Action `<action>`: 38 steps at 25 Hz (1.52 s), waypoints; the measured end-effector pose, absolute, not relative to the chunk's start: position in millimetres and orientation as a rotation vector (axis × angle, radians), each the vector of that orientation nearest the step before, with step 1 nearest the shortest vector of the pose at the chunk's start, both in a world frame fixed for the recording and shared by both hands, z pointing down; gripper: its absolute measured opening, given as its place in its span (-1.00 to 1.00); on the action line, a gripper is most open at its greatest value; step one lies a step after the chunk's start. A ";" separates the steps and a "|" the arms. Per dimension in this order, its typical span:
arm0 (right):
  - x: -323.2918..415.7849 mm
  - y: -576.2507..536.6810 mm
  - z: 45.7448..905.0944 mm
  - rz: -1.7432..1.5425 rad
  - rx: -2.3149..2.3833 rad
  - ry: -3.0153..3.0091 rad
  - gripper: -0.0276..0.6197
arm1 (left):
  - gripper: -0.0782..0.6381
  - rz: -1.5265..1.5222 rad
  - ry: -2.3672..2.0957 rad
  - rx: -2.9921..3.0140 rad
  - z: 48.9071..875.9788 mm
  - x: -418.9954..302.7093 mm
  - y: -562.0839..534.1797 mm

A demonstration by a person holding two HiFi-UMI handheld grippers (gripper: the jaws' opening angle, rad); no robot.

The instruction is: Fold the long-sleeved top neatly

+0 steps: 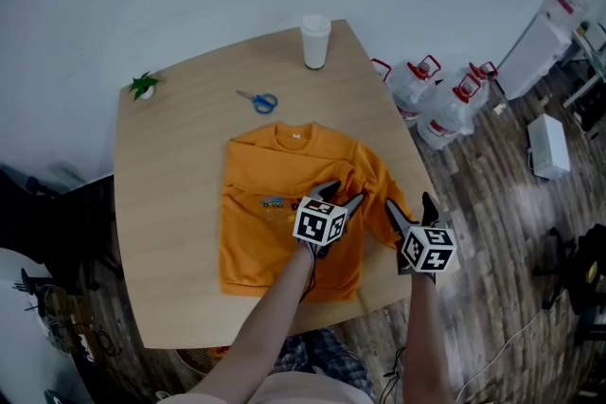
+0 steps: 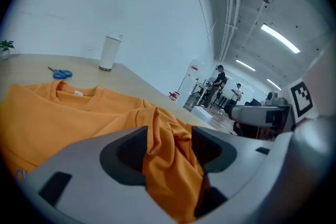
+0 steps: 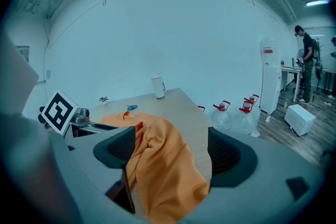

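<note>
The right gripper [image 3: 170,147] has its jaws standing well apart, and a rumpled fold of the orange top [image 3: 163,170] hangs between them, lying against one jaw and clear of the other. Beyond, the rest of the top lies on the wooden table [image 3: 189,107]. Blue scissors [image 3: 131,107] and a white cup [image 3: 157,86] are farther back.

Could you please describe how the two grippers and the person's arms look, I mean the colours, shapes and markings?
The left gripper and the right gripper look alike. Each has a smooth grey body, two broad jaws with dark padded inner faces, and a cube printed with black-and-white square markers. No cables show. The forearms are bare, with no sleeves in view.
</note>
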State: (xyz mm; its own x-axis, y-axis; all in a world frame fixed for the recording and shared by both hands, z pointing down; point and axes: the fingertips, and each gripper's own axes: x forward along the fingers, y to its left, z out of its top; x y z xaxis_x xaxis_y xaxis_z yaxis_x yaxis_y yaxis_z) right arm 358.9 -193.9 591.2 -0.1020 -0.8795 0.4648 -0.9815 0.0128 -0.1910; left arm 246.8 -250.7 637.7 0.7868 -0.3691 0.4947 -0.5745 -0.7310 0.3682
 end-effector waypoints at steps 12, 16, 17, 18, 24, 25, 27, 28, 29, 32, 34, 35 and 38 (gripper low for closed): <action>402.2 -159.1 574.4 0.705 2.080 -1.967 0.37 | 0.05 0.410 -0.790 2.495 593.5 232.6 -258.2; 421.8 -135.0 578.1 0.725 2.125 -1.915 0.37 | 0.05 0.422 -0.743 2.522 589.8 254.9 -242.4; 426.4 -128.7 579.6 0.731 2.136 -1.901 0.36 | 0.05 0.425 -0.729 2.526 589.7 260.6 -237.6; 430.9 -122.3 581.1 0.738 2.147 -1.888 0.36 | 0.05 0.430 -0.713 2.530 590.0 266.3 -232.4; 455.4 -83.0 593.2 0.764 2.193 -1.796 0.32 | 0.05 0.468 -0.620 2.547 597.1 297.0 -199.5; 457.6 -76.8 596.1 0.774 2.198 -1.786 0.31 | 0.05 0.475 -0.606 2.549 598.8 301.3 -193.9; 460.2 -64.9 603.5 0.798 2.203 -1.766 0.27 | 0.05 0.489 -0.580 2.550 602.4 309.1 -182.6; 460.7 -59.4 607.9 0.812 2.201 -1.755 0.25 | 0.05 0.496 -0.569 2.549 604.1 312.6 -177.2; 460.6 -54.5 612.5 0.827 2.198 -1.746 0.22 | 0.05 0.502 -0.557 2.548 605.9 315.7 -172.3; 455.8 -46.6 627.6 0.867 2.173 -1.730 0.17 | 0.05 0.526 -0.532 2.545 611.7 321.0 -162.4; 451.1 -44.4 637.3 0.891 2.151 -1.718 0.12 | 0.05 0.543 -0.526 2.542 615.5 321.3 -158.4; 449.3 -43.3 641.4 0.901 2.141 -1.711 0.07 | 0.05 0.549 -0.525 2.540 616.8 321.3 -156.5; 443.7 -43.2 653.7 0.936 2.104 -1.690 -0.04 | 0.05 0.557 -0.527 2.537 618.5 319.9 -154.4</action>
State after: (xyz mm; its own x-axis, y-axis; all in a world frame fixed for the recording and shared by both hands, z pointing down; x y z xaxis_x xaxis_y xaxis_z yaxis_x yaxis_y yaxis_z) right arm 443.7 -43.2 653.7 0.1035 -0.7620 0.6392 -0.9461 -0.2736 -0.1731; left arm 319.9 -154.4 618.5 0.8425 -0.2592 0.4723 -0.4576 -0.8071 0.3732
